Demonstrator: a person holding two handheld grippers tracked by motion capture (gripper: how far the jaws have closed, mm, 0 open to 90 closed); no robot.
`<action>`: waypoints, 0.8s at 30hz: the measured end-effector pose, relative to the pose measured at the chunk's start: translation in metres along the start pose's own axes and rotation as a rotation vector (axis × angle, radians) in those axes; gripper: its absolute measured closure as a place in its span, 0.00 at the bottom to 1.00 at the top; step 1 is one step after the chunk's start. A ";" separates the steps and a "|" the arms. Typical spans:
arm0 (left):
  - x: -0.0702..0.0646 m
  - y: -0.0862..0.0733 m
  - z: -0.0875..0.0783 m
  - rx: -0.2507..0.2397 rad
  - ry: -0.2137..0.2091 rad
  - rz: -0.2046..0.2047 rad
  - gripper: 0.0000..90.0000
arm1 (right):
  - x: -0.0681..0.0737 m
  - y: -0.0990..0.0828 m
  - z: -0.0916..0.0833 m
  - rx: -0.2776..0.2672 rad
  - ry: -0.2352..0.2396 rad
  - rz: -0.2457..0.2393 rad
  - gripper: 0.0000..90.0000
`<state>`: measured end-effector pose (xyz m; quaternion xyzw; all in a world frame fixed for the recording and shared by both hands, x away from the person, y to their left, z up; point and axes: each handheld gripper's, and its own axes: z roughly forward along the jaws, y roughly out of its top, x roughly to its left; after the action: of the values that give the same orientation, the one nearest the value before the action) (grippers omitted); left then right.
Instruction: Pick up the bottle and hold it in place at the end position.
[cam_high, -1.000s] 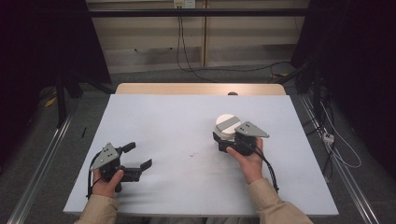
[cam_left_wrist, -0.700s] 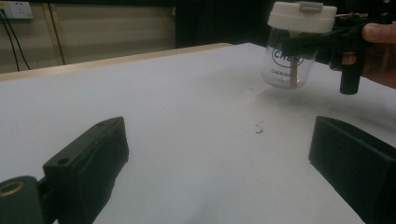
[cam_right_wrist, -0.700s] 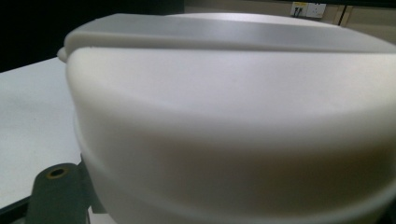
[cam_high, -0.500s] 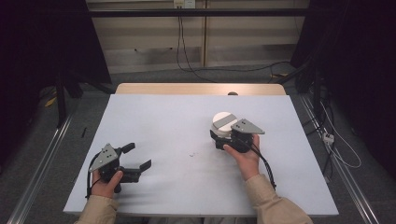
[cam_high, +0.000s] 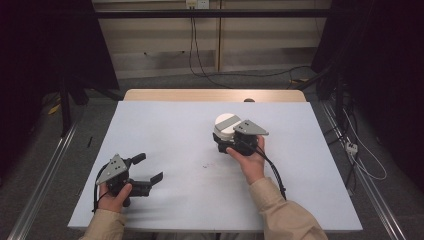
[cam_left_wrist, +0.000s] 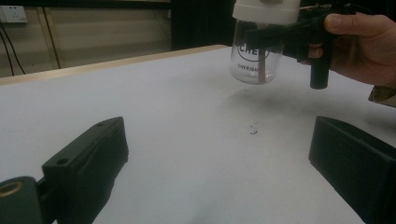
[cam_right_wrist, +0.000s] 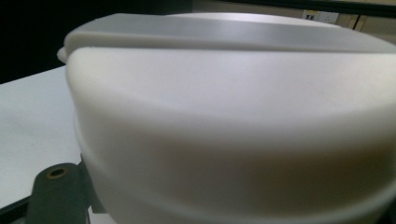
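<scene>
A clear jar with a white lid and dark printed letters is held just right of the table's middle. My right gripper is shut on the jar below the lid, and the jar hangs slightly above the white tabletop over its shadow. In the right gripper view the white lid is very close to the camera. My left gripper rests at the front left of the table, open, with nothing between its black fingers.
A small dark mark is on the tabletop between the grippers. The table's far edge is a wooden strip. Cables lie on the floor to the right, and a metal rail runs along the left.
My right gripper has carried the jar a little to the left and away from the person. The left gripper has stayed in place, still open.
</scene>
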<state>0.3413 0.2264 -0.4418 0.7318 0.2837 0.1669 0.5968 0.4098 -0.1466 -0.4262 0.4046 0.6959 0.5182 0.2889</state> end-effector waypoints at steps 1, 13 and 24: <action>0.000 0.000 0.000 0.000 -0.001 0.000 0.05 | 0.000 0.000 0.000 0.000 0.000 0.000 0.21; 0.000 0.000 -0.001 0.007 0.004 0.007 0.05 | 0.002 -0.008 0.013 0.030 0.005 0.005 0.21; 0.000 0.001 0.002 0.005 -0.007 0.007 0.05 | 0.005 -0.013 0.023 0.032 0.008 0.008 0.21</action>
<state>0.3425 0.2247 -0.4417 0.7348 0.2792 0.1658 0.5955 0.4231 -0.1324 -0.4452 0.4097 0.7037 0.5098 0.2777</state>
